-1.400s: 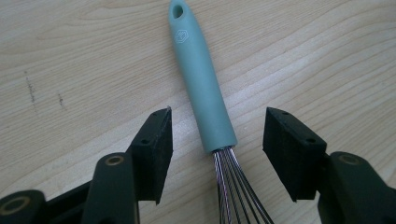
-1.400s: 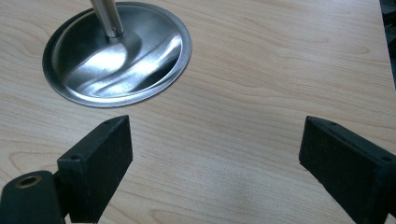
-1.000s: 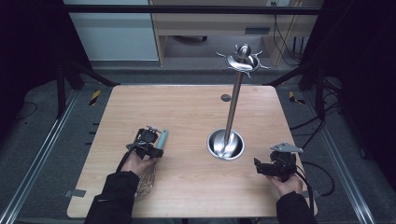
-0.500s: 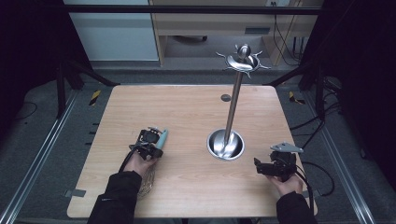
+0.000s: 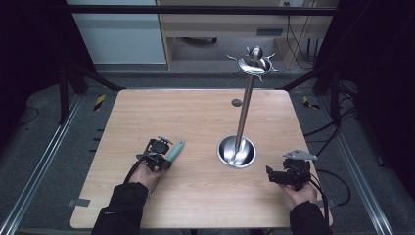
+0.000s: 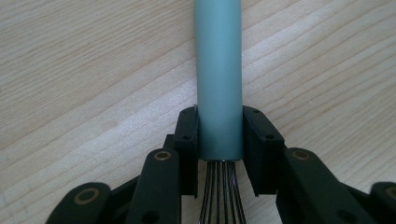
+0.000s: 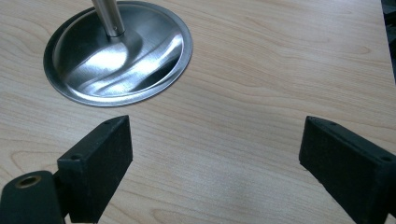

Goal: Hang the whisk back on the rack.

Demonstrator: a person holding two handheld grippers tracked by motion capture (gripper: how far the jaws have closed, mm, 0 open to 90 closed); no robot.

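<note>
A whisk with a pale teal handle (image 6: 218,70) and thin metal wires is gripped by my left gripper (image 6: 219,135), jaws closed on the handle's lower end just above the wires. In the high view that left gripper (image 5: 159,155) rests low over the table's left half, the teal handle (image 5: 175,150) pointing up and right. A steel stand has a round dished base (image 5: 236,151), a tall pole (image 5: 244,107) and a hooked crown (image 5: 254,62). My right gripper (image 5: 274,175) sits open to the right of the base (image 7: 116,56), jaws wide apart over bare wood (image 7: 215,154).
The wooden table (image 5: 195,112) has a small dark round disc (image 5: 237,102) near its far edge. Metal frame rails and cables run along both sides on the floor. A cabinet stands beyond the table.
My left gripper and the whisk have shifted slightly to the right and toward the near edge. The right gripper has stayed in place.
</note>
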